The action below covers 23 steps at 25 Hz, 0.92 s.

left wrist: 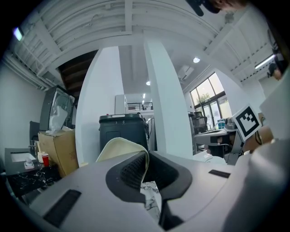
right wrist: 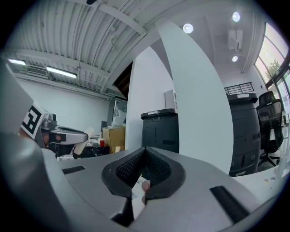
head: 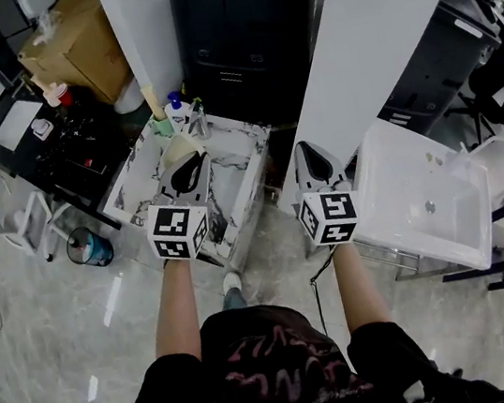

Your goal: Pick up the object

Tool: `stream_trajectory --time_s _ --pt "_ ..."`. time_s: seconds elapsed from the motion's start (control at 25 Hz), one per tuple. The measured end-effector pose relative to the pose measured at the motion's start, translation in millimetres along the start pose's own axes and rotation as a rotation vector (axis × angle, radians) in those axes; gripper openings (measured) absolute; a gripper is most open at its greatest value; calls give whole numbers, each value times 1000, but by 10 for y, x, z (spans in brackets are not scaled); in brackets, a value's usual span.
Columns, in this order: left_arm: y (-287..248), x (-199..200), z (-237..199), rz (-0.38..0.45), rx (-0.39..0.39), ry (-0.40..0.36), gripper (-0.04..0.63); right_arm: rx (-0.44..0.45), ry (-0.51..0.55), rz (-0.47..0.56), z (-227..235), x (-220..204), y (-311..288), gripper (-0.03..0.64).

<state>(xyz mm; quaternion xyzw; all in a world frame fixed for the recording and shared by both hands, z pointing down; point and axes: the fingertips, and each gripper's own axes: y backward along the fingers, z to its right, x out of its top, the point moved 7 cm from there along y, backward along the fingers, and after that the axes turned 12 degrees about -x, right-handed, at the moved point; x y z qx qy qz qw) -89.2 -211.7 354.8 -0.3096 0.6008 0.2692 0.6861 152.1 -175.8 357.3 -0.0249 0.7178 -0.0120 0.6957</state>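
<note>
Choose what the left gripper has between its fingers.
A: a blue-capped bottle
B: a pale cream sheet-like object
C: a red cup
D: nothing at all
B: in the left gripper view, the left gripper is closed on a cream sheet, whose curved edge sticks out past the ribbed fingers.

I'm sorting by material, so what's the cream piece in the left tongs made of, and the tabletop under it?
Cream piece: thin, matte, curling where the left tongs pinch it; probably soft foam, felt or silicone, unclear which. Tabletop: white with dark veins, looks like marble or a marble-print laminate.
</note>
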Motion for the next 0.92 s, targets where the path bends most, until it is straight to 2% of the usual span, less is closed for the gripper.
stream_trajectory --time_s 0.92 --pt "42 22 -111 -20 1 -9 34 -10 11 8 -11 60 -57 14"
